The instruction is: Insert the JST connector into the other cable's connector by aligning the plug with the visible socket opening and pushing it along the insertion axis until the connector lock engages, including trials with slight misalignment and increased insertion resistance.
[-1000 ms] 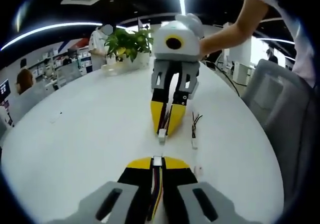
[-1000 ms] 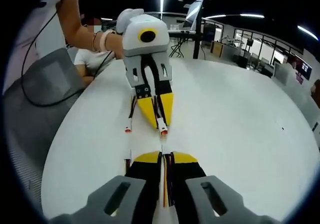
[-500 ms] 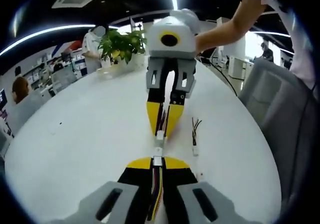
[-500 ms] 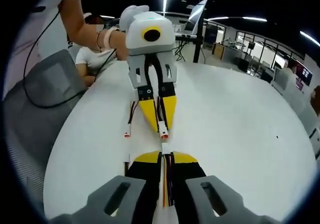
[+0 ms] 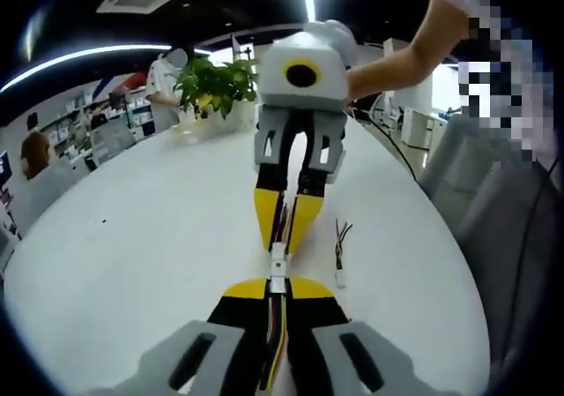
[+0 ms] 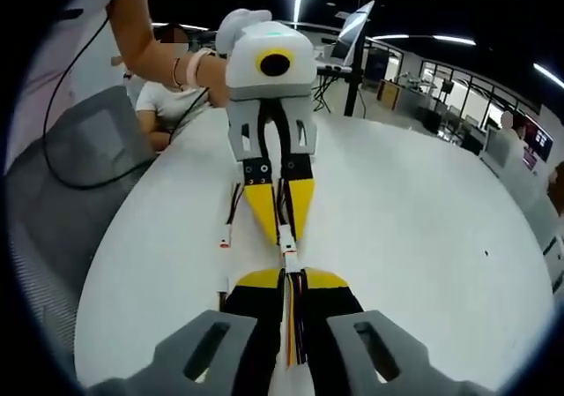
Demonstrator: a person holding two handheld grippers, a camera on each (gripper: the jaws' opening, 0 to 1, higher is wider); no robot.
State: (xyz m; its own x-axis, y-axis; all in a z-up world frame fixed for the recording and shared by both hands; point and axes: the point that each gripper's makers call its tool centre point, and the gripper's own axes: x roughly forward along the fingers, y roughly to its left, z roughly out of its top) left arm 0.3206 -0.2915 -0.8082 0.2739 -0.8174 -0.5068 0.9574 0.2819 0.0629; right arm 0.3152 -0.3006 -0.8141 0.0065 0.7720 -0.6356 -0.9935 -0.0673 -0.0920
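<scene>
1. In the left gripper view, the left gripper (image 5: 278,288) has its yellow-tipped jaws pressed together on a white JST connector (image 5: 277,283) whose coloured wires run back between the jaws.
2. Facing it, the right gripper (image 5: 281,242) comes down from the top of that view, its jaws clamped on the other cable's connector (image 5: 278,257); the two white housings meet end to end just above the white table (image 5: 132,237).
3. That view alone shows a potted plant (image 5: 216,78) at the far table edge and a spare cable (image 5: 338,253) with a white plug lying just right of the joined pair.
4. The right gripper view shows the right gripper (image 6: 286,277) from behind, jaws closed on its cable, and the left gripper (image 6: 284,234) opposite, held by a hand (image 6: 207,65).
5. Here another loose cable (image 6: 229,224) with a reddish tip lies left of the connectors, and a grey chair (image 6: 79,162) stands beside the table.
6. Whether the lock has engaged I cannot tell.
</scene>
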